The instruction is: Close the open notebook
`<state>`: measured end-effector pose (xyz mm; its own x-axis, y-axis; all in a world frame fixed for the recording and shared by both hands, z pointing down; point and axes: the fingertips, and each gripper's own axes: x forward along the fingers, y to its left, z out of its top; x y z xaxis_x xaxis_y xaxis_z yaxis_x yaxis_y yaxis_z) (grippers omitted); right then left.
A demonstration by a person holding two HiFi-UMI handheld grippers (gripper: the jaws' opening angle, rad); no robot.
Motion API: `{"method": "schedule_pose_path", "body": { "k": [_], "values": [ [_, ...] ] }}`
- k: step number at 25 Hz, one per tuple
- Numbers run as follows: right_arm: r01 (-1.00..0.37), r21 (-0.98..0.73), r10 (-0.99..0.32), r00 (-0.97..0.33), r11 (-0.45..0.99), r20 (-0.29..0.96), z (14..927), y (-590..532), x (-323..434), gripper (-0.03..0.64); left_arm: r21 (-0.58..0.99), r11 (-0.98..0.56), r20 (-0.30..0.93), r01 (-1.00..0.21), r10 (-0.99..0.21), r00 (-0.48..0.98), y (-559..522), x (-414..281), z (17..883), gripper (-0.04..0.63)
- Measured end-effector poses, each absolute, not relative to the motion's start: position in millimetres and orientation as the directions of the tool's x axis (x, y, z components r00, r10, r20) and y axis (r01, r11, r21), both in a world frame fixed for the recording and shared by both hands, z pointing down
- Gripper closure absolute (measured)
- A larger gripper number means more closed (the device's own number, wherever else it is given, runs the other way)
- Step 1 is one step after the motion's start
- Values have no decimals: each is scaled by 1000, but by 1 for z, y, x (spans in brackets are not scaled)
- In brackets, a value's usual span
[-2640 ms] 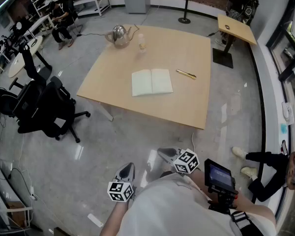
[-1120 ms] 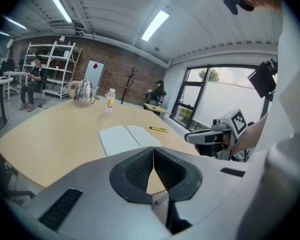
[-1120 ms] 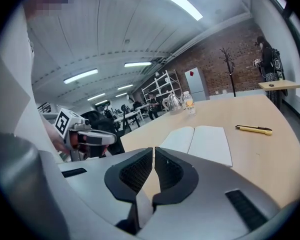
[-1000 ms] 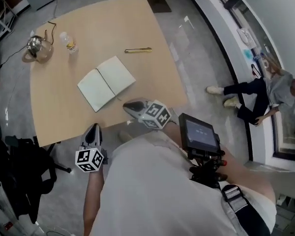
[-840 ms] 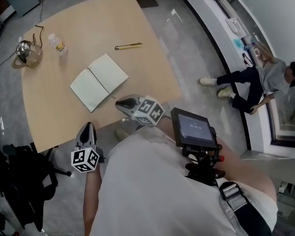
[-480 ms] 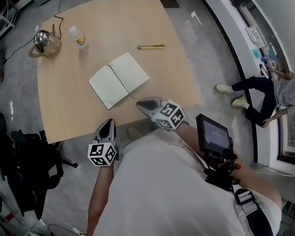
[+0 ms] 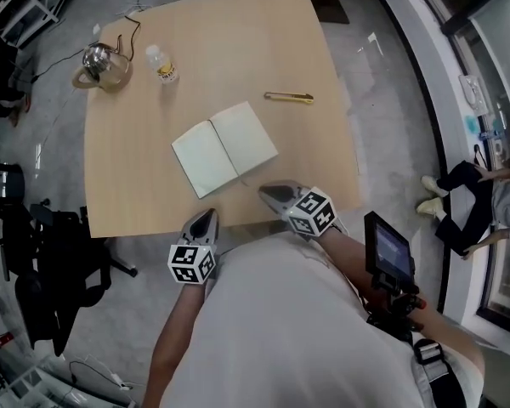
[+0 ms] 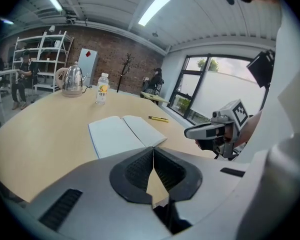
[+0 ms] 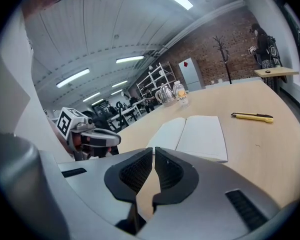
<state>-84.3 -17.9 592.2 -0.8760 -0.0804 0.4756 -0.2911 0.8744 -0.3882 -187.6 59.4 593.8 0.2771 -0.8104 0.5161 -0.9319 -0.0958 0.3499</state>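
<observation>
The open notebook [image 7: 225, 149] lies flat with its blank white pages up, near the front edge of the tan table [image 7: 136, 185]. It shows again in the left gripper view as the notebook [image 8: 124, 133] and in the right gripper view as the notebook [image 9: 194, 135]. My left gripper [image 7: 206, 219] hovers at the table's front edge, short of the notebook's left page, shut and empty [image 8: 153, 152]. Just off the notebook's near corner, my right gripper [image 7: 269, 193] is also shut with nothing in it [image 9: 153, 152]. Neither gripper touches the notebook.
A yellow pen [image 7: 289, 97] lies beyond the notebook to the right. A small bottle [image 7: 161, 65] and a metal kettle [image 7: 102, 65] stand at the far left corner. Black office chairs [image 7: 59, 262] stand left of the table. A person sits on the floor [image 7: 467, 215] at the right.
Both grippers have come forward and lower, up to the table's front edge near the notebook. The head view has shifted. The notebook lies open as before.
</observation>
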Motion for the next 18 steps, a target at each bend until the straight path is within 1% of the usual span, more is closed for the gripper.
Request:
{"method": "schedule_pose_path", "body": {
  "k": [11,14,18],
  "values": [
    [-312,-419,-76,-867,852,492,610,-49,-69,592,318,-101,575,-943,-770,276,44,-169,600,588],
    [-308,-421,-69,-866,853,495,612,-54,-68,592,333,-33,603,-943,-761,239,44,-175,613,588],
    [-299,-428,-50,-863,853,503,614,-54,-68,592,310,108,673,-945,-727,138,52,-196,637,588]
  ]
}}
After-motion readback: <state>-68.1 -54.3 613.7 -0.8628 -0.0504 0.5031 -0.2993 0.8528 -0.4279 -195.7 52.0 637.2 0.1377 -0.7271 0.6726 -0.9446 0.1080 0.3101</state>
